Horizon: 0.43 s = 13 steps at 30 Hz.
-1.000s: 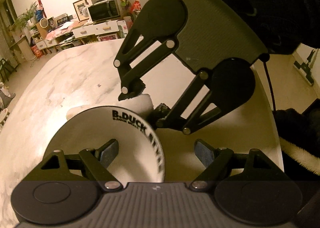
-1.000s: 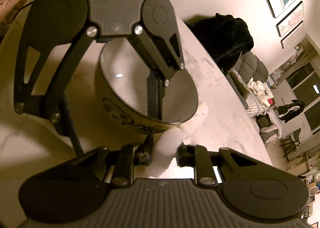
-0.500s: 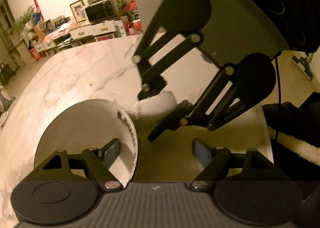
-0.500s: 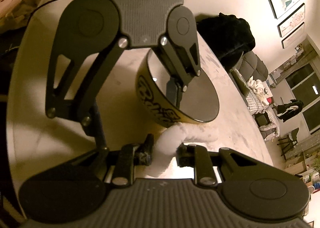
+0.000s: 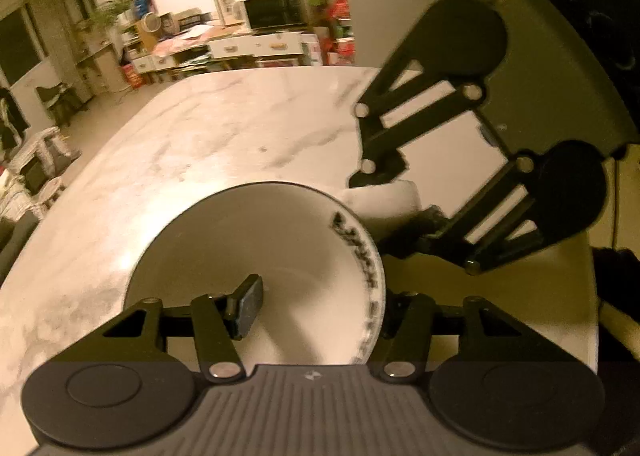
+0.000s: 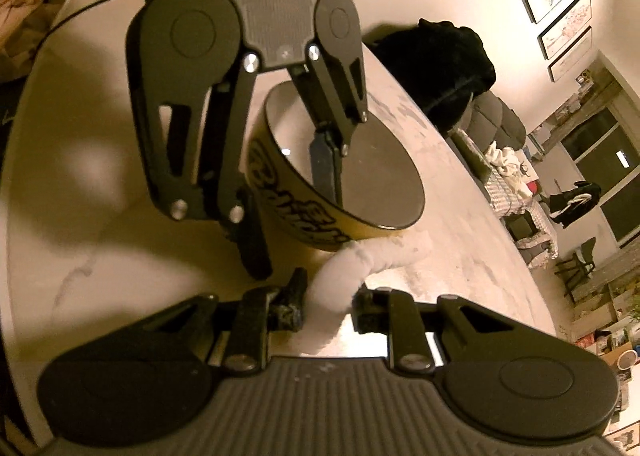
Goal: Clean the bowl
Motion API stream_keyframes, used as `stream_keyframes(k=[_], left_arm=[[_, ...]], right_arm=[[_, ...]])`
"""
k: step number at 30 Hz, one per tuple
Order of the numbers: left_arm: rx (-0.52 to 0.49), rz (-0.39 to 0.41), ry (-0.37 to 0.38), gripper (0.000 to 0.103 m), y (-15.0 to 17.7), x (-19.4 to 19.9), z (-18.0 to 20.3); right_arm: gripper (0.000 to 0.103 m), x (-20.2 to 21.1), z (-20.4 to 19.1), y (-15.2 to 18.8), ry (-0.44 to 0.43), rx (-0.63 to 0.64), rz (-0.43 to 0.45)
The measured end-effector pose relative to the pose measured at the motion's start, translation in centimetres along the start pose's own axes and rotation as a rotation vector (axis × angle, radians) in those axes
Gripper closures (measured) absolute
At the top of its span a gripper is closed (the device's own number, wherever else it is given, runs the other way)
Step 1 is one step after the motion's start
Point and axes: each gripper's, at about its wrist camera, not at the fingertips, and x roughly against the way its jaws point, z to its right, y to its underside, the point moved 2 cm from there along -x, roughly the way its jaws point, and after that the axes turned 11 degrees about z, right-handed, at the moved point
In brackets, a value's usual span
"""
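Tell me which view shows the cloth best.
Right wrist: the white cloth runs whole from the right tongs to the bowl. Left wrist shows only a white lump behind the bowl's rim, partly hidden.

The bowl (image 5: 256, 248) is white inside, and its outer wall (image 6: 296, 211) is yellow with bold black lettering. The rolled cloth (image 6: 352, 264) beside the bowl is white. Both grippers, left (image 5: 320, 308) and right (image 6: 326, 308), are black with grey ribbed bodies. The table (image 5: 224, 135) under the bowl is white marble with grey veining.
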Motion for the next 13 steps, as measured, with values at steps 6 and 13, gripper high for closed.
stream_keyframes(k=[6, 13], left_arm=[[-0.010, 0.050, -0.024, 0.029, 0.0, -0.1, -0.1], [-0.035, 0.109, -0.099, 0.010, 0.0, -0.4, 0.7]], right_arm=[[0.079, -0.3, 0.9, 0.2, -0.016, -0.048, 0.003], [0.076, -1.1, 1.1, -0.1, -0.006, -0.081, -0.012]])
